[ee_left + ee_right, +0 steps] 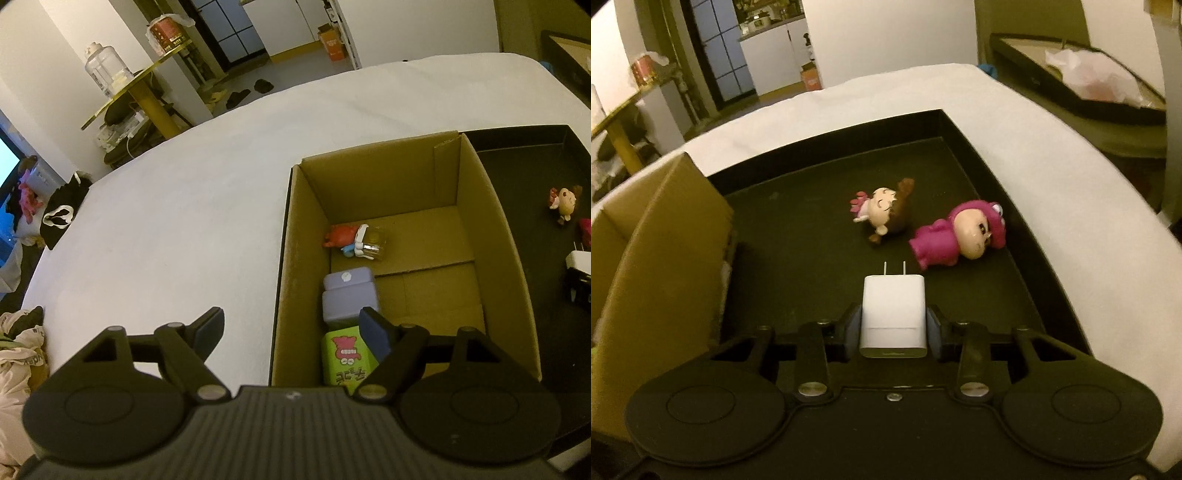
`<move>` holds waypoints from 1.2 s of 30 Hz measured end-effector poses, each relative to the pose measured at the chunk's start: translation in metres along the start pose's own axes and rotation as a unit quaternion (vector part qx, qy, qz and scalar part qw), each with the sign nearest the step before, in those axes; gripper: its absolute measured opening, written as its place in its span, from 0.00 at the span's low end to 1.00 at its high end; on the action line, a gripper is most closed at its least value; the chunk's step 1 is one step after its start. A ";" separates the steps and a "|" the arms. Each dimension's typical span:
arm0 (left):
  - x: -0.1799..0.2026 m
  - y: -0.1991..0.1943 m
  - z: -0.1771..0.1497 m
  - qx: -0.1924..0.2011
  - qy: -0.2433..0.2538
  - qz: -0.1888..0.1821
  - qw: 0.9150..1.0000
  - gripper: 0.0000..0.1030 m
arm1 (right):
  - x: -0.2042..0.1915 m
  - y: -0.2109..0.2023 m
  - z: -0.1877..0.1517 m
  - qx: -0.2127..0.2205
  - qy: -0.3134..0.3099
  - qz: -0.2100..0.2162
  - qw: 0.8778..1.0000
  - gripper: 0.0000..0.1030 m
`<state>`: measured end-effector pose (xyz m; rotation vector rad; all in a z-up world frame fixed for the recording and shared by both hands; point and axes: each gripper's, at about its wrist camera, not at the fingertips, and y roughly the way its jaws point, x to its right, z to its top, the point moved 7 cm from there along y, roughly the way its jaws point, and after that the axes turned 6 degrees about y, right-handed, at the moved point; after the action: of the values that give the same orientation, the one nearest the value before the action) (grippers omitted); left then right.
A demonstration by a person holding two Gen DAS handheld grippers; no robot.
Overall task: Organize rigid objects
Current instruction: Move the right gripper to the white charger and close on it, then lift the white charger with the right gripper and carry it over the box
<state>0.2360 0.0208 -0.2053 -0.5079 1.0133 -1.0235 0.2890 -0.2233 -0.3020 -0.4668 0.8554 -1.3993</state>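
Left wrist view: the left gripper (291,330) hangs above the near left corner of the cardboard box (476,206), its jaws spread wide with nothing between them — one finger is over the white table cover (177,206), the other over the box's inside. Inside the box, along its left wall, lie three things in a row: a green box with a pink cartoon face (347,356) nearest the gripper, a lavender case (349,295) just beyond it and touching it, and farther on a red toy figure (341,236) lying beside a small clear jar (375,242). The rest of the box floor is bare cardboard. To the right of the box, touching its right wall, is a black tray (517,147); on it lie a small brown-haired doll (565,203) and, nearer, a white charger (580,260) at the picture's edge.

Right wrist view: the right gripper (894,328) is over the black tray (960,125), its jaws closed narrowly on the white charger (893,314) — both pads press its sides, and its two metal prongs point away from the camera. Beyond the charger, apart from it, the brown-haired doll (882,214) lies on its side on the tray floor, and just to its right a doll in a pink suit (956,236) lies on its back near the tray's right wall. The cardboard box (657,236) stands against the tray's left side.
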 end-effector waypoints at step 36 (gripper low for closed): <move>-0.027 -0.004 -0.012 0.015 -0.072 -0.070 0.995 0.76 | -0.050 -0.083 0.047 0.054 -0.032 0.022 0.998 0.35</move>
<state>0.2197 0.0435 -0.1957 -0.6263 0.8423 -1.1087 0.2721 -0.1971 -0.1989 -0.4058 0.7306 -1.3753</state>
